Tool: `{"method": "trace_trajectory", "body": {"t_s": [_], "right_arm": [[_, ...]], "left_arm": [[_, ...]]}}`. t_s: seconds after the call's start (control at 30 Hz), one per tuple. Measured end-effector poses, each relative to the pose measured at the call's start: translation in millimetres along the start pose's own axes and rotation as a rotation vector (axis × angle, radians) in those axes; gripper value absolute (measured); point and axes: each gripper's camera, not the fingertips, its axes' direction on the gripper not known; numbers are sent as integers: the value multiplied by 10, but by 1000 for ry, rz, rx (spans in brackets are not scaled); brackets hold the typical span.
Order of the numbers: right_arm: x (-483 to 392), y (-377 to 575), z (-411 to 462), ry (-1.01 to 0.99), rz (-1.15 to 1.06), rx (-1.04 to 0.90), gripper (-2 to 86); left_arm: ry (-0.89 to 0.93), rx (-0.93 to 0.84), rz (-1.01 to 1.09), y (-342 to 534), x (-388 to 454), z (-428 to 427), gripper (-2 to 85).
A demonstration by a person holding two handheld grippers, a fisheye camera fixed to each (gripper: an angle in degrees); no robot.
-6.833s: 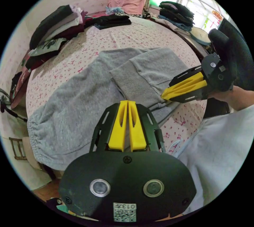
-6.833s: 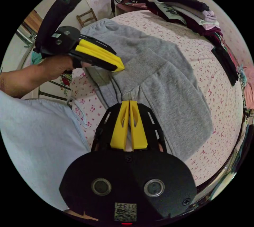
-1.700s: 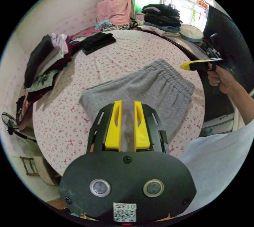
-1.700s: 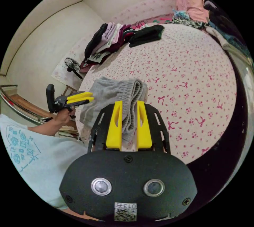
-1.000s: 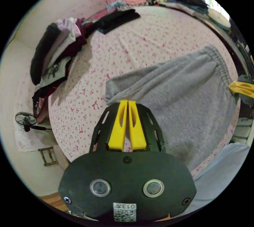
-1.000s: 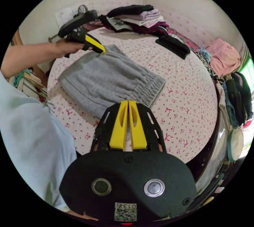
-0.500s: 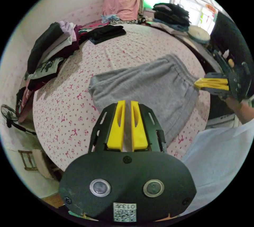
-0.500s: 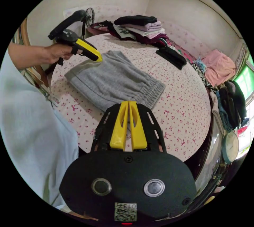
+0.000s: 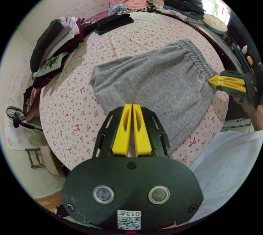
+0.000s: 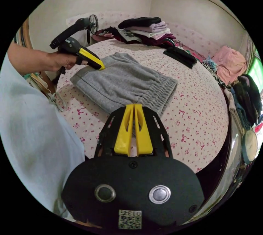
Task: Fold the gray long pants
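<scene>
Both hand-held grippers, closed, flank folded gray pants [image 9: 156, 81] at its edges.

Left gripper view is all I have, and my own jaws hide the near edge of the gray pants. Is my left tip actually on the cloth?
Observer: Yes. In the right gripper view, the left gripper touches the gray pants at the folded end, opposite the waistband.
Operator: Is the long edge nearest my body tidy?
Observer: It runs straight, with a darker seam line along it and no layer sticking out.
Operator: And the right gripper's jaws?
Observer: The right gripper has its jaws together, tips at the waistband edge. I cannot tell whether cloth is pinched between them.
</scene>
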Motion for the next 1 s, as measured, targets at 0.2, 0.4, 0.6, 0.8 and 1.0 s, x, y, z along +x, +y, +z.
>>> {"method": "trace_trajectory", "body": {"t_s": [0.2, 0.4, 0.6, 0.8, 1.0], "right_arm": [[645, 232, -264, -144, 288, 112, 119], [1410, 427, -259, -287, 587, 182, 149], [1870, 314, 186, -382, 674, 61, 165], [2177, 264, 380, -448, 721, -41, 146], [2129, -23, 196, -285, 547, -105, 130]], "left_arm": [[202, 26, -174, 12, -761, -104, 103], [354, 79, -335, 144, -1517, 51, 149], [598, 39, -367, 41, -1973, 623, 170], [722, 34, -364, -47, -2239, 1063, 134], [635, 63, -267, -153, -2200, 1184, 88]]}}
